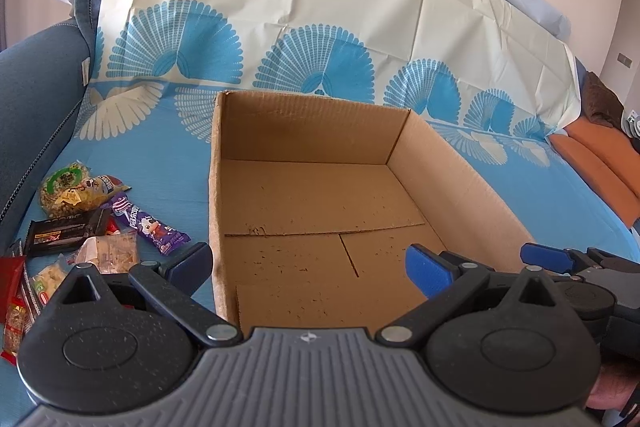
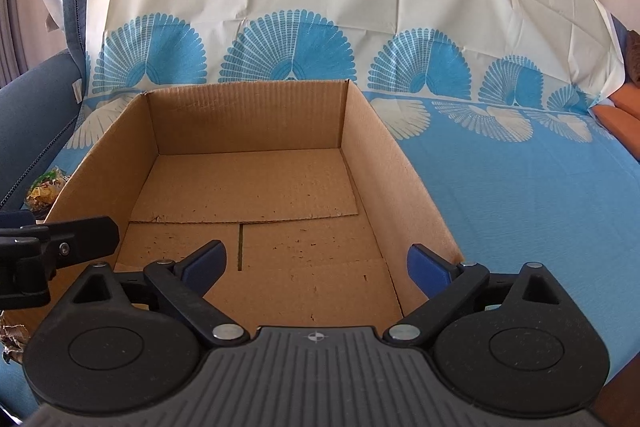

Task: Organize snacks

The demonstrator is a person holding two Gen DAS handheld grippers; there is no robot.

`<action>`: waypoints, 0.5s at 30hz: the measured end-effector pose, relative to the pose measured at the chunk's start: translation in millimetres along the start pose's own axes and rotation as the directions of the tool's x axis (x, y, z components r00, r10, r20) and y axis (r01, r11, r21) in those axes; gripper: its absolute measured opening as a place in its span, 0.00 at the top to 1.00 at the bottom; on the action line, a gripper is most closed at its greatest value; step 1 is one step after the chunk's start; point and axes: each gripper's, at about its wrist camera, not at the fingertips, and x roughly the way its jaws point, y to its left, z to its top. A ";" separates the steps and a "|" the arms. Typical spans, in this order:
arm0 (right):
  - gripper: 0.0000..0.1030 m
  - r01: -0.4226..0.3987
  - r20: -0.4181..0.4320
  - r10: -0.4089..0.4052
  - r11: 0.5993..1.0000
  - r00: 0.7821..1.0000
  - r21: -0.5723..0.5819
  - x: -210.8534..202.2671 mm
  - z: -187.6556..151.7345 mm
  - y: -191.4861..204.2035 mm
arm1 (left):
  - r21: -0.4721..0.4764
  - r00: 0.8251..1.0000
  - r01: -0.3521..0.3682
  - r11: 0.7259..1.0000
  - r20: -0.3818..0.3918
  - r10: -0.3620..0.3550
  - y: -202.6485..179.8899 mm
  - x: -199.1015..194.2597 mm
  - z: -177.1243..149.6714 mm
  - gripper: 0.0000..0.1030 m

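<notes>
An open cardboard box point(image 1: 304, 127) stands empty on the blue cloth, also filling the right wrist view point(image 2: 248, 119). Left of it lies a heap of snacks: a green-labelled nut bag point(image 1: 64, 193), a purple wrapper point(image 1: 148, 225), a black bar point(image 1: 60, 233), a clear bag point(image 1: 108, 251) and red packets point(image 1: 12, 283). My left gripper point(image 1: 308, 255) hangs open over the box's near left corner, holding nothing. My right gripper point(image 2: 316, 265) is open and holding nothing over the near right part. One of its fingers point(image 1: 546, 255) shows at the right. Only the nut bag point(image 2: 44, 187) peeks past the box.
A blue and cream fan-patterned cloth point(image 1: 280, 7) covers the sofa seat and back. The dark blue sofa arm point(image 1: 36, 99) rises just left of the snacks. Orange cushions point(image 1: 600, 155) lie far right. A hand point(image 1: 608, 391) shows at the lower right edge.
</notes>
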 end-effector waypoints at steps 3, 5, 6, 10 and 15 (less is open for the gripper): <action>0.07 0.008 0.012 -0.008 1.000 1.000 -0.006 -1.1 -4.6 4.7 | 0.004 1.000 -0.003 1.000 -0.004 0.003 0.3 0.1 0.3 0.01; 0.08 0.005 0.022 -0.005 1.000 1.000 -0.008 -0.7 -6.0 5.5 | 0.013 1.000 -0.011 1.000 -0.003 0.011 0.3 0.4 0.3 0.01; 0.08 0.003 0.023 -0.003 1.000 1.000 -0.008 -0.5 -6.3 5.9 | 0.015 1.000 -0.014 1.000 -0.006 0.014 0.5 0.4 0.5 0.01; 0.08 0.006 0.036 -0.005 1.000 0.999 -0.028 -0.3 -7.0 7.0 | 0.007 1.000 -0.011 1.000 -0.014 0.012 1.6 -0.2 1.5 0.01; 0.08 -0.013 0.021 0.013 1.000 1.000 -0.005 -0.2 -7.3 7.5 | 0.026 1.000 -0.021 0.999 -0.009 0.022 0.6 -1.0 2.6 0.01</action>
